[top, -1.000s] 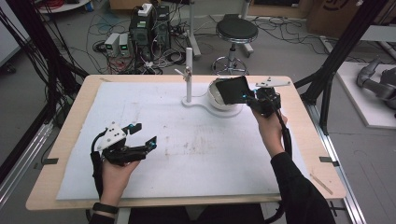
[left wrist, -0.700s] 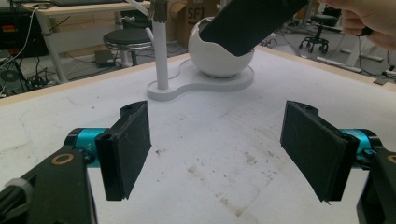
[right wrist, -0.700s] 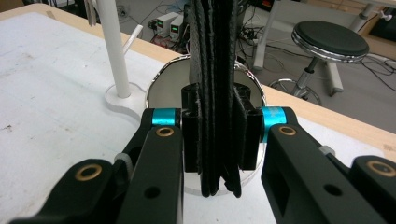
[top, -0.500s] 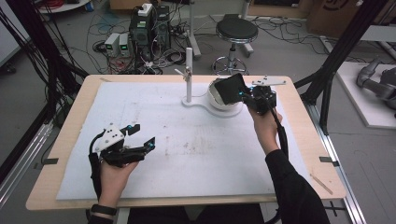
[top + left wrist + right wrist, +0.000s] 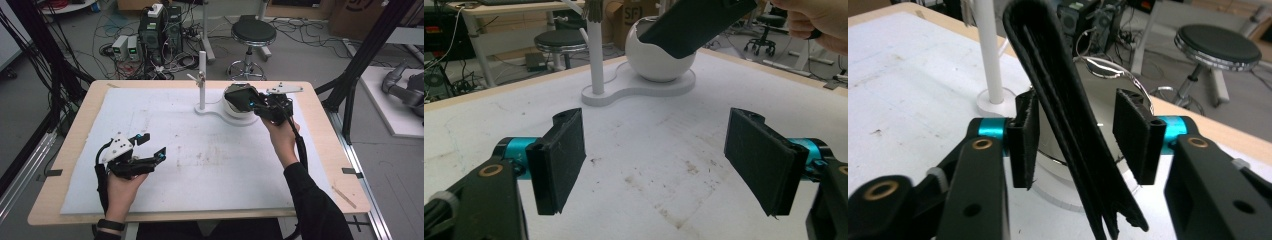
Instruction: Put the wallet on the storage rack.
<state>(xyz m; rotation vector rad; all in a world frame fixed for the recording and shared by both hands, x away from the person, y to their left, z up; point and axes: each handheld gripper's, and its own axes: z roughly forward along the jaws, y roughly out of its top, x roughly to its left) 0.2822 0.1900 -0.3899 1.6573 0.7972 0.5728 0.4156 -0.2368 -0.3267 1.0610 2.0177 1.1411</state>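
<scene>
A black folded wallet (image 5: pixel 240 96) stands tilted in the white bowl (image 5: pixel 233 110) at the back of the table. My right gripper (image 5: pixel 253 103) is at the bowl with the wallet (image 5: pixel 1068 125) between its jaws. The jaws have just been opening. The right pad (image 5: pixel 1133 135) stands clear of the leather, while the left pad (image 5: pixel 1025 140) is beside it, so the gripper is open. My left gripper (image 5: pixel 151 145) hovers open over the front left of the mat, nothing between its pads (image 5: pixel 561 157). From there I see the bowl (image 5: pixel 659 62) and wallet (image 5: pixel 694 22) ahead.
The bowl shares a white base with an upright white post (image 5: pixel 202 82) just to its left. A white mat (image 5: pixel 210 160) covers the wooden table. Behind the table stand a stool (image 5: pixel 253 32) and electronics with cables on the floor.
The right hand has shifted only slightly at the bowl, with the wallet still over it. The left hand has kept still.
</scene>
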